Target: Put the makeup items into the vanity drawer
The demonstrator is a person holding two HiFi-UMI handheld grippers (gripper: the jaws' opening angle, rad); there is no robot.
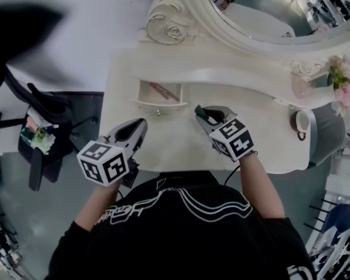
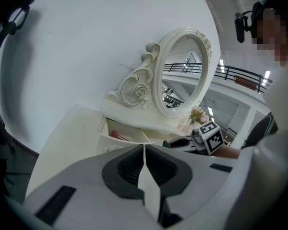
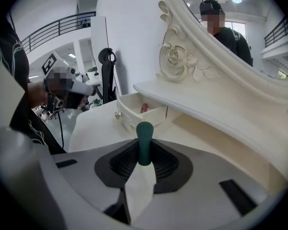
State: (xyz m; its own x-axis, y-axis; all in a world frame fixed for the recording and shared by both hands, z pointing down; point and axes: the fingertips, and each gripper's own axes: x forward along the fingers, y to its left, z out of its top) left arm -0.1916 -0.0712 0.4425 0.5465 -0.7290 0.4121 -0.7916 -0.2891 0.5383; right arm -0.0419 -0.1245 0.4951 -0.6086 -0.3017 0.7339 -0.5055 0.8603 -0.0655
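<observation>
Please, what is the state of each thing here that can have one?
white vanity drawer: open.
red slim makeup item: lying inside the drawer.
left gripper: shut, empty.
dark green makeup stick: gripped, outside the drawer.
right gripper: shut on the dark green makeup stick.

I am holding my left gripper out in front, its jaws pressed together with nothing between them. My right gripper is pointing more steeply downward, its jaws clamping a green tube that is sticking out past the tips.
</observation>
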